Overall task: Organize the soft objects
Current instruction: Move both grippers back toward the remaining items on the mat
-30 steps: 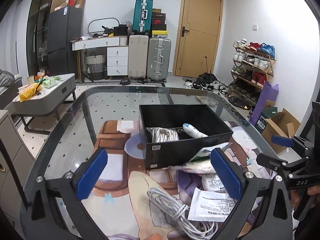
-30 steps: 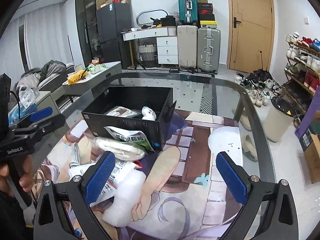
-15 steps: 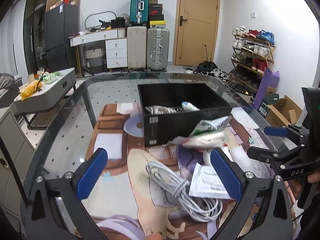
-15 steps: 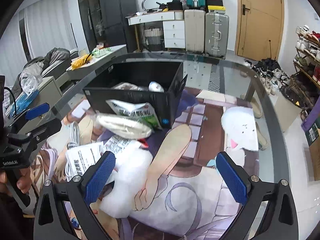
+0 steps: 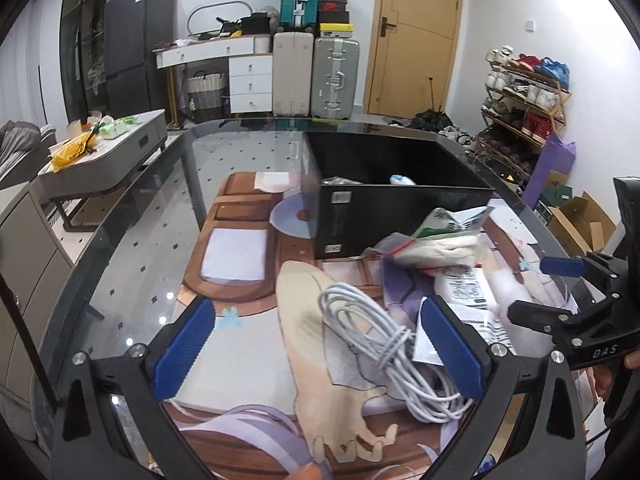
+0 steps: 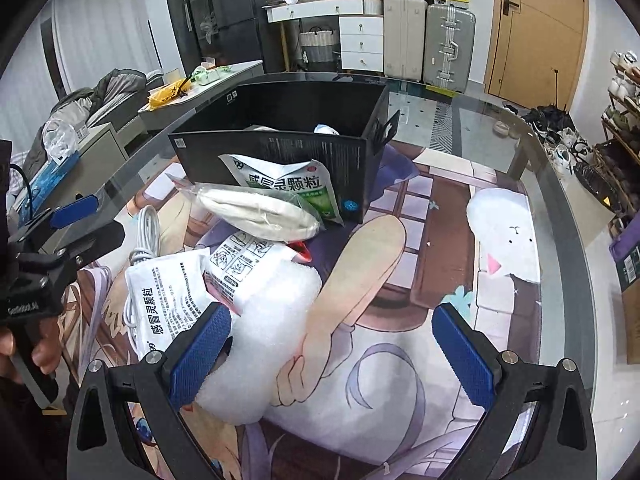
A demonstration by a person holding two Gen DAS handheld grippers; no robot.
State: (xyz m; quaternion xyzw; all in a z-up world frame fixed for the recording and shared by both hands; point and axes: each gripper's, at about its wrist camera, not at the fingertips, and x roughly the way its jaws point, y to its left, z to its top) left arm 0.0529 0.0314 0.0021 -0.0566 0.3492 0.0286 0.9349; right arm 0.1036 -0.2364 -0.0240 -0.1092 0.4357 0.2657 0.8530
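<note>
Left gripper (image 5: 318, 346): your fingers are spread wide and hold nothing; they hang above the printed mat.
Right gripper (image 6: 334, 350): your fingers are also spread wide, with nothing clamped between them.
White cable (image 5: 384, 344): a coiled bundle lying just inside your left gripper's right finger, partly under its blue pad (image 5: 450, 350).
White sachet (image 6: 168, 308): flat on the mat, just beyond and left of your right gripper's left finger; its edge touches the cable.
Bubble wrap (image 6: 272, 332): a white wad pressed against the inner side of your right gripper's left pad (image 6: 200, 354), reaching into the gap between your fingers.
Printed packet (image 6: 244, 268): lying on top of the bubble wrap, beyond your left fingertip.
Clear bag (image 6: 256, 214): holds pale folded material; sits farther ahead of your right fingers, resting on the pile.
Green pouch (image 6: 296, 186): leaning against the near wall of the box, behind the clear bag.
Black box (image 6: 280, 152): open-topped, straight ahead of both grippers, well beyond the fingertips; a few items lie inside, too hidden to name.
Glass table (image 5: 132, 248): bare glass stretches left of your left finger.
</note>
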